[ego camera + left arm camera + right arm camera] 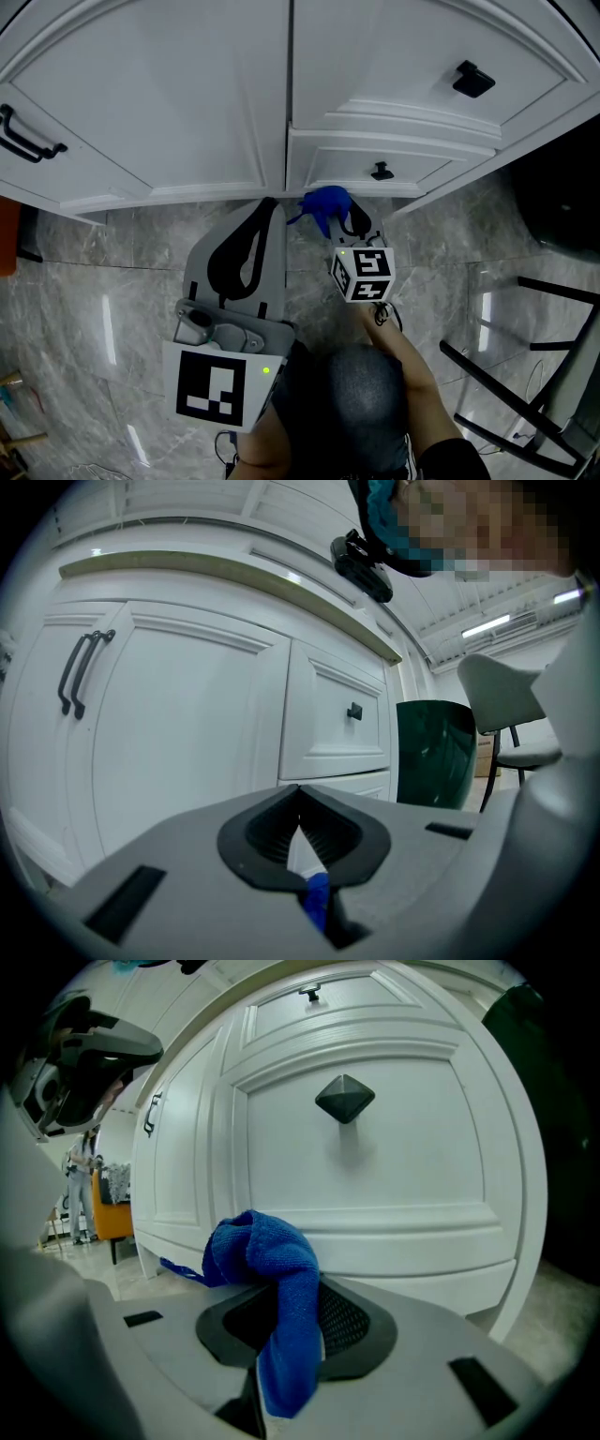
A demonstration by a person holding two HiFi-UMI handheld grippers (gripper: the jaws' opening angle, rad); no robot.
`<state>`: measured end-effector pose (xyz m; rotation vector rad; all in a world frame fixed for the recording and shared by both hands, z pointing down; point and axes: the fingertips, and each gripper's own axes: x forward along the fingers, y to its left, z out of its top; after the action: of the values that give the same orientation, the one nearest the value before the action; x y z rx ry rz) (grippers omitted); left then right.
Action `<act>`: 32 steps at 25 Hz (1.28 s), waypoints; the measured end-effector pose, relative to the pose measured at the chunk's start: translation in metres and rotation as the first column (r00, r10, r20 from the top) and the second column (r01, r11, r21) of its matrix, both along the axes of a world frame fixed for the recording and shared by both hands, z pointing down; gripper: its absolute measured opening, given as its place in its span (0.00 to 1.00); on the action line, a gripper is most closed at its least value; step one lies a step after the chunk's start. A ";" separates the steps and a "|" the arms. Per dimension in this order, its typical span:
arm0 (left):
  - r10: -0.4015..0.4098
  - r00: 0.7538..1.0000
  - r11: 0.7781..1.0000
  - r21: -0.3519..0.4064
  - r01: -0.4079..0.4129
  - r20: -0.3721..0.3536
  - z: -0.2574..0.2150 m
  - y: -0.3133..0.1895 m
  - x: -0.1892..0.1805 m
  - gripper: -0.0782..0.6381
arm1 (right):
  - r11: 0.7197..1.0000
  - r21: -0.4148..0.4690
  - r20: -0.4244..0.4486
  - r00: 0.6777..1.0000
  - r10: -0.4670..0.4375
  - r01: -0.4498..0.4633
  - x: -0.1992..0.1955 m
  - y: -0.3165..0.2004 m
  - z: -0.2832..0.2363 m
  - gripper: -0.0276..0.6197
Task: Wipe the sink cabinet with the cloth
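Cloth (264, 1252) clamped in right tongs (281, 1290), near sink cabinet (394, 1185); left tongs (300, 791) closed, empty.

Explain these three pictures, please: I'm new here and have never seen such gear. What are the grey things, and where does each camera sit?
There is no robot. A person holds a tool with two fingers in each hand. The top-down picture comes from a camera on the person's head. The other two cameras ride on the tools and look along their fingers. The right gripper is shut on a blue cloth, close to a drawer of the white sink cabinet. The left gripper is shut, its fingertips meeting. The marker cube is part of the right gripper. Underneath is a grey stone floor.
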<state>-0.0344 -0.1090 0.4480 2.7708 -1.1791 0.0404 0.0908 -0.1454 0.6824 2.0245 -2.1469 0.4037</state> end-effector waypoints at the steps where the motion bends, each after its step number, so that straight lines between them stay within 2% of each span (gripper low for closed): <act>1: -0.002 1.000 1.000 0.000 0.002 -0.001 0.000 0.000 0.000 0.11 | 1.000 -0.001 0.000 1.000 0.005 -0.005 0.002 0.001 0.000 0.22; 32: 0.027 1.000 1.000 0.004 -0.027 0.011 -0.002 0.007 0.015 0.11 | 0.994 0.011 0.039 0.993 0.111 -0.112 0.048 0.015 0.003 0.22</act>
<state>-0.0193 -0.1022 0.4464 2.7943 -1.1457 0.0562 0.1388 -0.1303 0.6855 2.1685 -2.0691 0.4482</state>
